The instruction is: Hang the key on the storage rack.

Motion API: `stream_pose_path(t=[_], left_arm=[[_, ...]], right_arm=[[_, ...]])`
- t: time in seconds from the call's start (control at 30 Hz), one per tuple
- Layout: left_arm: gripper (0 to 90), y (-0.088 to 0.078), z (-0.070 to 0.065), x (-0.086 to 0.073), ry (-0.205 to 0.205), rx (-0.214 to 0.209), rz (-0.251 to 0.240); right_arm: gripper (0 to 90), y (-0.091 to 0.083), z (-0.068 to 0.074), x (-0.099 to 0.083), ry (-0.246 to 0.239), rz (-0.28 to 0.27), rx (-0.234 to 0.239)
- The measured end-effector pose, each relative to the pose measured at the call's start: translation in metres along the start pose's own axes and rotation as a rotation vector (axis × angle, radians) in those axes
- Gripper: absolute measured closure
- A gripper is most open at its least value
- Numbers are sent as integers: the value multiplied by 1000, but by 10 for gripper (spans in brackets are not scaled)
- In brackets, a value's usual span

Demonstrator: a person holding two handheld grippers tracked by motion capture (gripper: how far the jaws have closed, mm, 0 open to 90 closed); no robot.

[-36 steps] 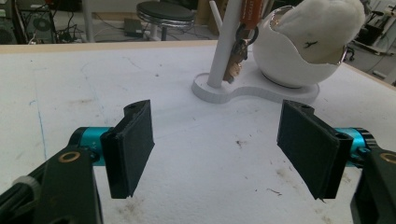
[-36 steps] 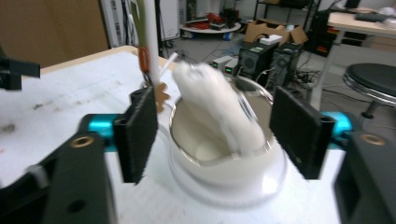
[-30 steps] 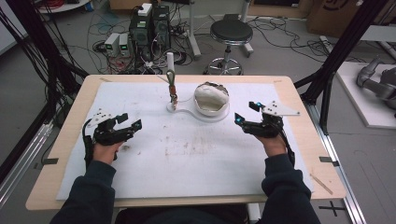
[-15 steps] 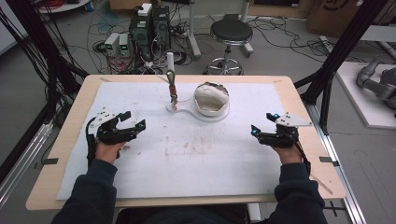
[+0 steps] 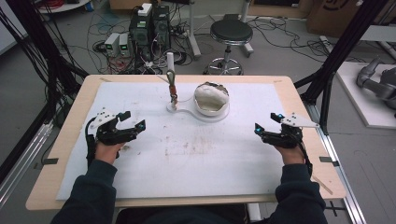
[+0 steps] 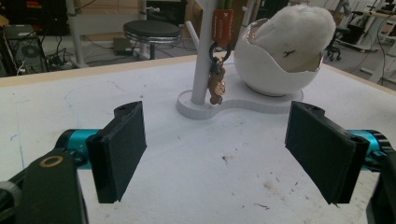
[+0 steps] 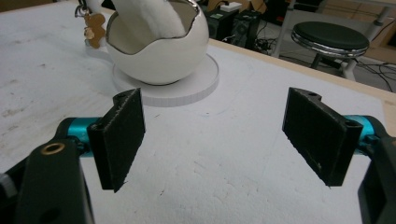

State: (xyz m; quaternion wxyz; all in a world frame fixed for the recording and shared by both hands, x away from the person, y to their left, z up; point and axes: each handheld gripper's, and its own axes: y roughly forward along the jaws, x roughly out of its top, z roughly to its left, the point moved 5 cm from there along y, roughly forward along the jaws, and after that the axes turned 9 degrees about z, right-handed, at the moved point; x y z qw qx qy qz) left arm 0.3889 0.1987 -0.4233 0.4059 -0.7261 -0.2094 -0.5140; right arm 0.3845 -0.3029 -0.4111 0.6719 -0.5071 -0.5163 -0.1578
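My left tool hangs released over the white surface, jaws spread wide with nothing between. Ahead of it, slightly right, stand the post with a dangling keychain and the egg-shaped bowl. My right tool is likewise released, the bowl ahead-left.

Black stool beyond table
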Motion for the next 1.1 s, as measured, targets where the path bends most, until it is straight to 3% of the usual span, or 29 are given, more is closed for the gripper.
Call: stream_pose_path(t=[0.37, 1.1], left_arm=[[203, -2, -3, 5, 36, -14, -17], [204, 0, 0, 3, 18, -3, -1]], right_arm=[[216, -3, -3, -3, 6, 8, -16], [216, -3, -8, -7, 29, 15, -10]])
